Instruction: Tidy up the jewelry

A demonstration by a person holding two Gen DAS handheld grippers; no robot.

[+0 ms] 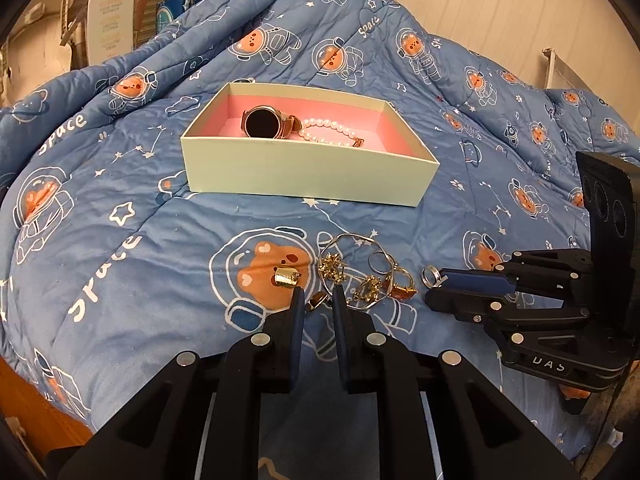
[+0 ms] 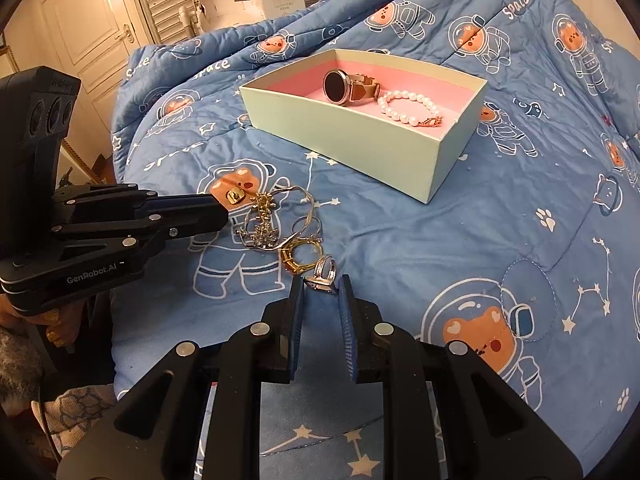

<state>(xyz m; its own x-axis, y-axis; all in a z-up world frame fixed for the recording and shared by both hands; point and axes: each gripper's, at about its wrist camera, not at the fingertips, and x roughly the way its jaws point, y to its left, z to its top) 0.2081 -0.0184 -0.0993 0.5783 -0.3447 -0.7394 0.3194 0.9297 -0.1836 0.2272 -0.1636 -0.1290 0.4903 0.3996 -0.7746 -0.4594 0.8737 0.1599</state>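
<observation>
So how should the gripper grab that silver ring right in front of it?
Pinch the silver ring across its band, one finger on each outer side, coming in low from the near side. It stands tilted on the soft blanket, already between the right gripper's open fingers, so closing straight in should probably catch it without touching the gold ring behind.
</observation>
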